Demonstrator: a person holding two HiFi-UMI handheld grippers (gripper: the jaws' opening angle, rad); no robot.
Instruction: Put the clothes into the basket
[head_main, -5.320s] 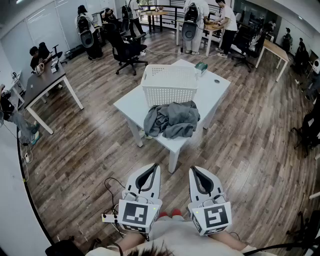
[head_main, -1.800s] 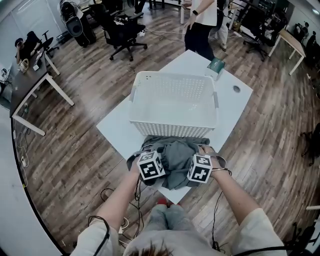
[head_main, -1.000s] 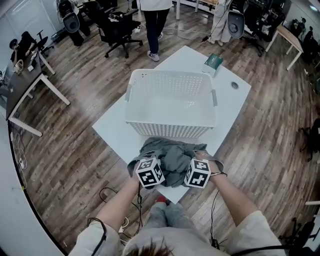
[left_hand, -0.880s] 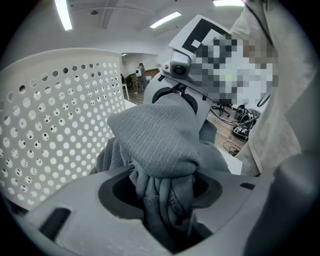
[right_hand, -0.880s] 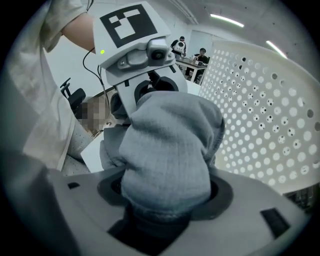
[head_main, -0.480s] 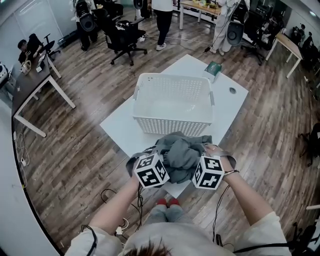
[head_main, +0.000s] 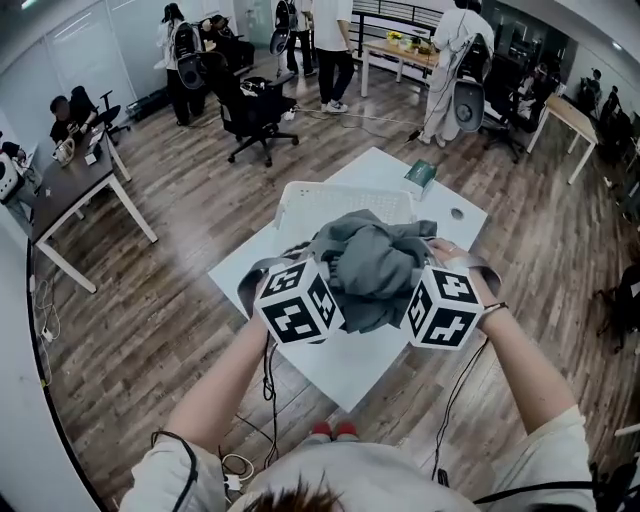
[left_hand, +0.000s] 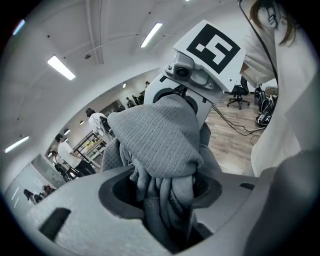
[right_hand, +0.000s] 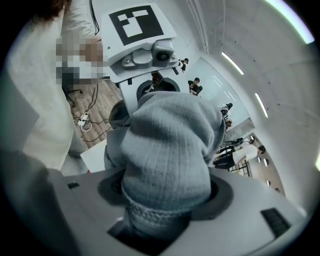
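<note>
the job is about half way, by my reckoning: the clothes (head_main: 375, 262) are off the table (head_main: 350, 350) and up in the air, but not yet in the basket (head_main: 345, 200), and what shows of its inside looks empty. what is left is to carry the bundle over the near rim, lower it inside and let go with both tongs.

on the left, the left gripper (left_hand: 167, 195) is clamped on a thick wad of the grey cloth; its jaws have just been closing tighter, with folds bunched between them and spilling out over the top. in the middle, the bundle hangs between the two tongs, above the near half of the table. in the head view it covers the basket's near wall, so i cannot tell whether it is over the rim yet. on the right, the right gripper (right_hand: 160, 200) bites a ribbed, hemmed part of the same cloth, which fills the gap between its jaws.

the cloth is a soft, grey, ribbed knit, crumpled into a loose heap rather than folded. it sags in the middle and a flap droops below the tongs. whether it is one garment or several i cannot tell.
</note>
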